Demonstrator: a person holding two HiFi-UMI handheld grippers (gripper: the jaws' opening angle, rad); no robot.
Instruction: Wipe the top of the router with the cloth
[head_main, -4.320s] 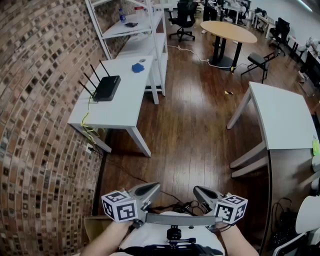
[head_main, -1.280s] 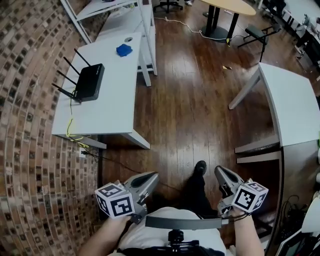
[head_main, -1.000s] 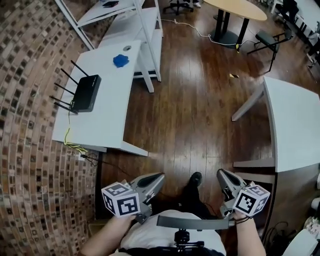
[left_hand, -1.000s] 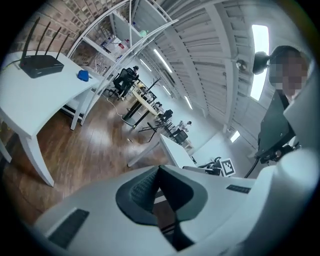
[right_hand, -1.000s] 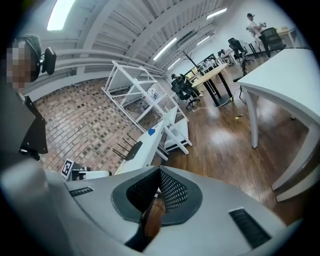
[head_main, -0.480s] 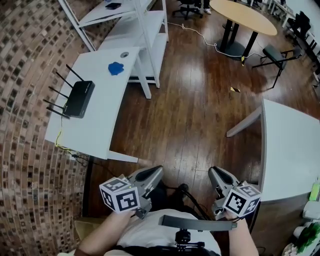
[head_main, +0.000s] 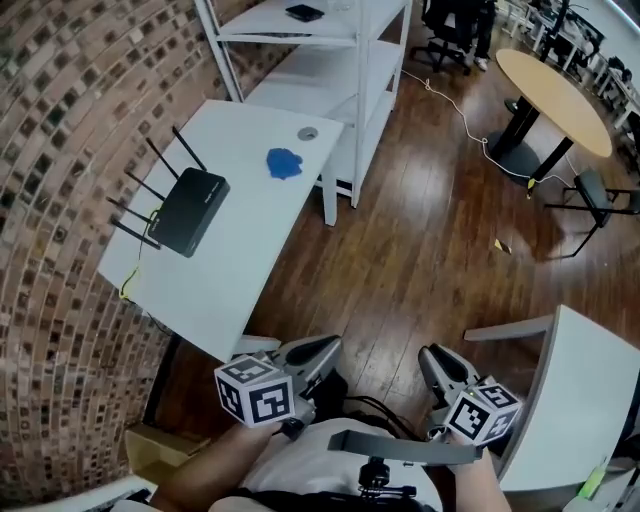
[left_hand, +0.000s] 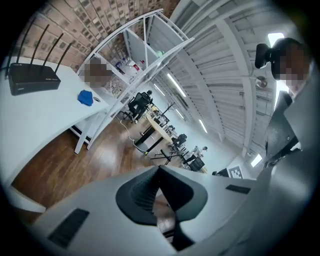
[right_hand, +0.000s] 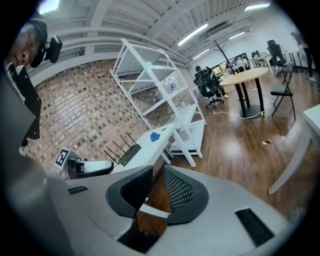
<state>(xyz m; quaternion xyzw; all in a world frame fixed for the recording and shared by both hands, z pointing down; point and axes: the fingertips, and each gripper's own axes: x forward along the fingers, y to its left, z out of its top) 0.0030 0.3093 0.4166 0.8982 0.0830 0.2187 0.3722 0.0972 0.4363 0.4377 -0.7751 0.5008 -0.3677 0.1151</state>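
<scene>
A black router (head_main: 190, 210) with several antennas lies on a white table (head_main: 230, 270) by the brick wall. The blue cloth (head_main: 285, 162) is bunched up further along the same table. Both grippers are held low near the person's body, well short of the table. My left gripper (head_main: 318, 352) has its jaw tips together and holds nothing. The jaws of my right gripper (head_main: 438, 362) have just been opening; floor shows through the gap and nothing is between them. The left gripper view shows the router (left_hand: 32, 80) and cloth (left_hand: 85, 97) far off.
A white shelf unit (head_main: 340, 40) stands beyond the table's far end. A small round disc (head_main: 308, 133) lies near the cloth. A round wooden table (head_main: 560, 100) and a folding chair are at the right, another white table (head_main: 580, 400) close by at lower right.
The view has swung and advanced: the router table now sits larger and nearer the middle. Both grippers stay low by the body and have travelled along with the person.
</scene>
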